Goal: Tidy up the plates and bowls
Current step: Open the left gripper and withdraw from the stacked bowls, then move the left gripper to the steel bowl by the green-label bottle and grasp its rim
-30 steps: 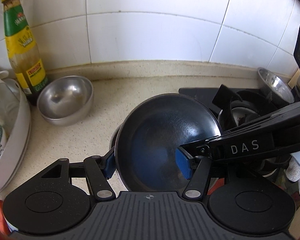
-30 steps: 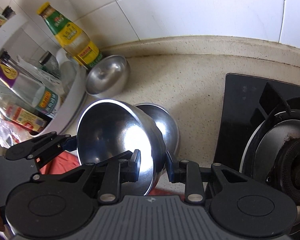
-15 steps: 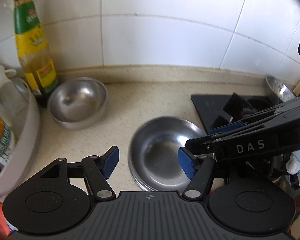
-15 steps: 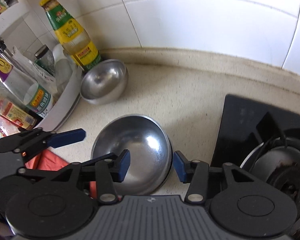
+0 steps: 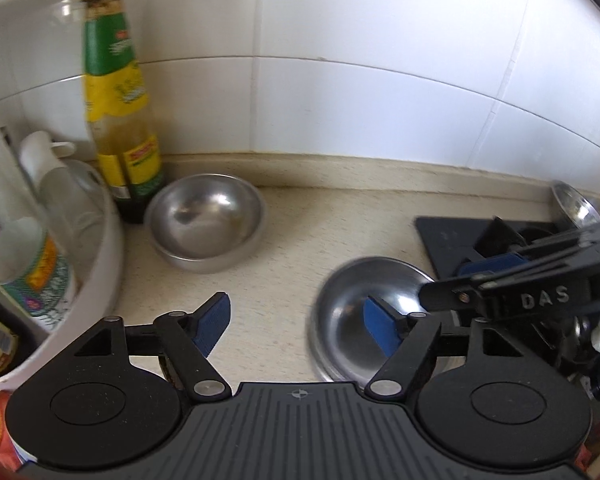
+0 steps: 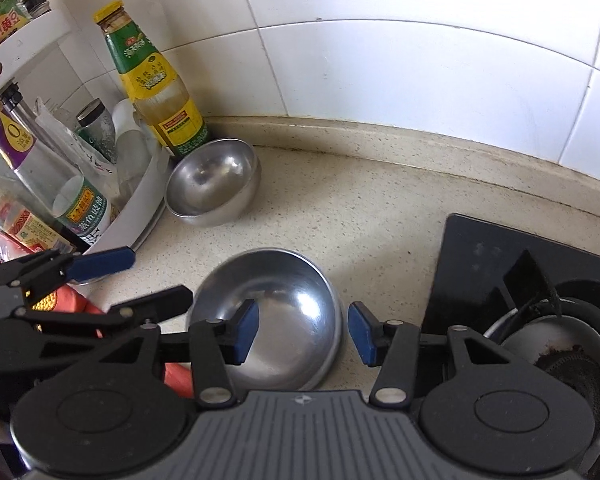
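A stack of steel bowls (image 5: 348, 320) (image 6: 276, 316) rests on the beige counter close in front of both grippers. Another steel bowl (image 5: 206, 226) (image 6: 212, 182) sits further back by a sauce bottle. My left gripper (image 5: 296, 322) is open and empty, with its right finger over the near stack's left part. My right gripper (image 6: 302, 330) is open and empty, its blue pads (image 6: 246, 330) straddling the near stack's right side without gripping it. Each gripper shows in the other's view, the right one (image 5: 500, 280) and the left one (image 6: 80, 276).
A green-and-yellow sauce bottle (image 5: 118, 104) (image 6: 156, 84) stands at the tiled wall. A white rack (image 5: 96, 264) (image 6: 140, 196) with bottles is on the left. A black gas stove (image 6: 540, 300) (image 5: 480, 236) lies on the right, with a steel bowl (image 5: 576, 204) behind it.
A second ago both grippers held a tilted steel bowl. It now lies nested on the near stack, both grippers have opened, and both have drawn back and up.
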Demonstrator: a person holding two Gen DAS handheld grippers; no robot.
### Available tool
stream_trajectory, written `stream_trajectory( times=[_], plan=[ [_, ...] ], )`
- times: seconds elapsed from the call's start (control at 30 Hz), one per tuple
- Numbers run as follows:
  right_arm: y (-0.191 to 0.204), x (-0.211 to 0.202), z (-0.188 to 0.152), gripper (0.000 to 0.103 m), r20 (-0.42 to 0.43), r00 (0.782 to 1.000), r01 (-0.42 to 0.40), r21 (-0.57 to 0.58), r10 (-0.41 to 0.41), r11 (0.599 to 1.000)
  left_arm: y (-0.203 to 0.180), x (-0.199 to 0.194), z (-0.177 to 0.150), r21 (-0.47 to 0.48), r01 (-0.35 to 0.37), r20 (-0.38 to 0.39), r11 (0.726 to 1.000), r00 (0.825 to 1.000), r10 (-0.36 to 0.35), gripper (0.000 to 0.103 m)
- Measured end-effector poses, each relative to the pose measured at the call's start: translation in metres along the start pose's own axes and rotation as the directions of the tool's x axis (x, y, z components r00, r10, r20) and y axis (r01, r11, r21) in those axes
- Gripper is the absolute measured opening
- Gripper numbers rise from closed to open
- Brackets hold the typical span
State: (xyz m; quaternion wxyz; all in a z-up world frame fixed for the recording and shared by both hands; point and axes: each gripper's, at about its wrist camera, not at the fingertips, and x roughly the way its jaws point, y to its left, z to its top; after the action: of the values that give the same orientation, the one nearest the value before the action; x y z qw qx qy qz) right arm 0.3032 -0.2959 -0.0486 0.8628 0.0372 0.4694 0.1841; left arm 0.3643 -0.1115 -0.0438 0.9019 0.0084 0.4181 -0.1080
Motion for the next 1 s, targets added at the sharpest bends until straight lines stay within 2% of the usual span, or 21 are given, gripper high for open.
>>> stream_trajectory(
  times=[0.37,0.67,1.0],
  plan=[
    [0.021,0.021,0.032,0.048,0.014,1.000,-0.008,-0.059,0.009,0.998,0.027,0.014,0.002,-0.051,-0.093,-0.018,0.994,0.996,0.092,0.083],
    [0.031,0.049,0.056,0.048,-0.002,1.000,-0.029,-0.095,0.029,0.995,0.045,0.032,0.006,-0.118,-0.121,-0.047,0.986,0.992,0.116,0.083],
    [0.027,0.080,0.075,0.048,-0.003,0.998,-0.057,-0.073,0.057,0.996,0.050,0.052,0.016,-0.155,-0.138,-0.071,0.978,0.989,0.129,0.083]
  ],
)
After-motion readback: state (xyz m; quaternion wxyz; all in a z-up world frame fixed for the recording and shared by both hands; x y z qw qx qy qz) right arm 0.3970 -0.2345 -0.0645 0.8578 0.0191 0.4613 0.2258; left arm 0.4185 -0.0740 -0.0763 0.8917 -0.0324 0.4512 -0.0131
